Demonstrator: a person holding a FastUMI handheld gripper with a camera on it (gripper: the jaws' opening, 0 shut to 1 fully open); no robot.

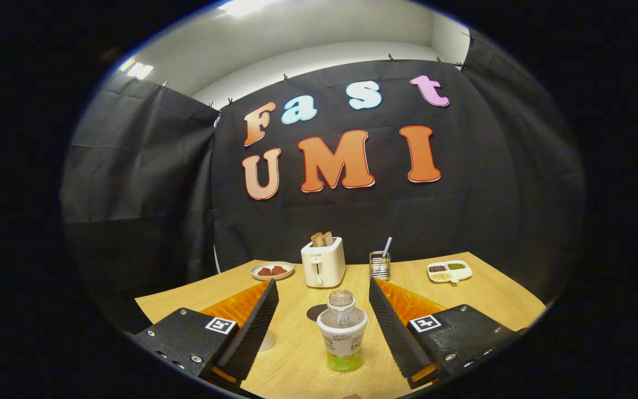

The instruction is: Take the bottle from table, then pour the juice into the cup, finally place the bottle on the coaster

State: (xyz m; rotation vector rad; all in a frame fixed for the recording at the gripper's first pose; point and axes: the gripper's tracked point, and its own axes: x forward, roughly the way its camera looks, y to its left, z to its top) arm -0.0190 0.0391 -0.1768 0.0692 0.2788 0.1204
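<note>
Table, wooden. Gripper: fingers spread wide, touching nothing. Toaster with bread, beyond the fingers. Bottle: upright, uncapped, between the fingers, clear of both. Divided dish, plate, straw holder at back. Coaster: dark, just behind bottle.

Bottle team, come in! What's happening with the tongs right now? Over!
Tongs open, straddling the bottle, not touching. Bottle upright, uncapped, on the table. Coaster just behind it. Nothing in the way. Over.
</note>
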